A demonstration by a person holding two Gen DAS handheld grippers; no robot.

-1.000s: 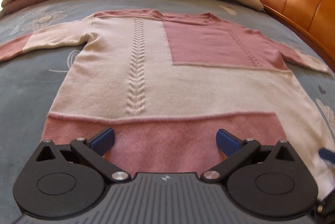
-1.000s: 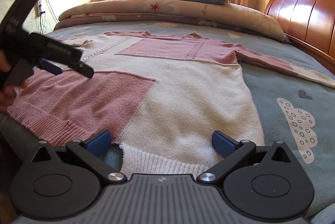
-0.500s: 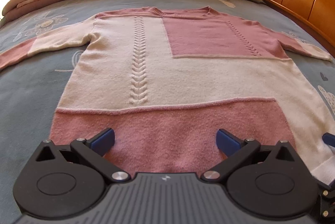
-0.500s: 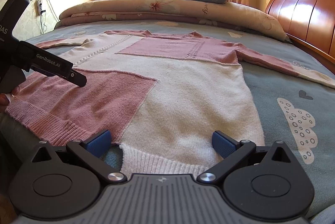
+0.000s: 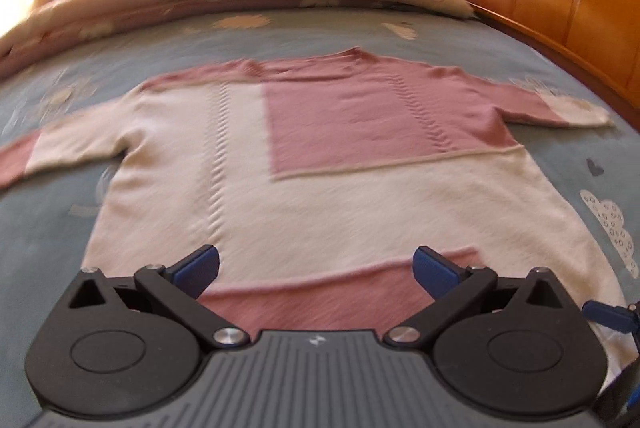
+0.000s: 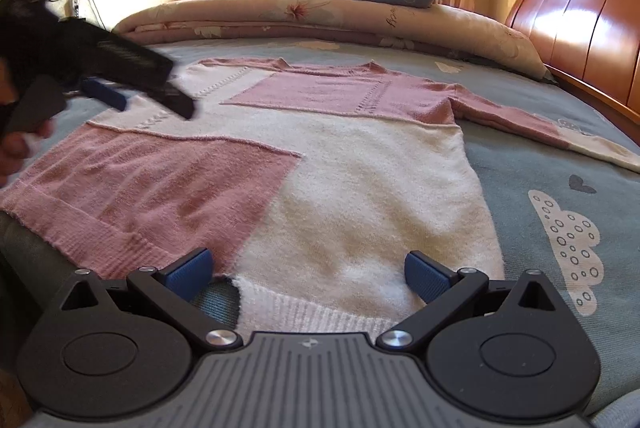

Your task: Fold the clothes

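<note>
Left wrist view: a pink and cream sweater (image 5: 320,163) is seen spread flat on the bed (image 5: 560,75), sleeves out to left and right. Above its near hem, the left hand-held gripper (image 5: 316,268) and the right hand-held gripper (image 6: 306,270) are both held wide open, nothing gripped.

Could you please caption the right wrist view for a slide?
Open right gripper at the hem of a flat sweater on the bed.
</note>
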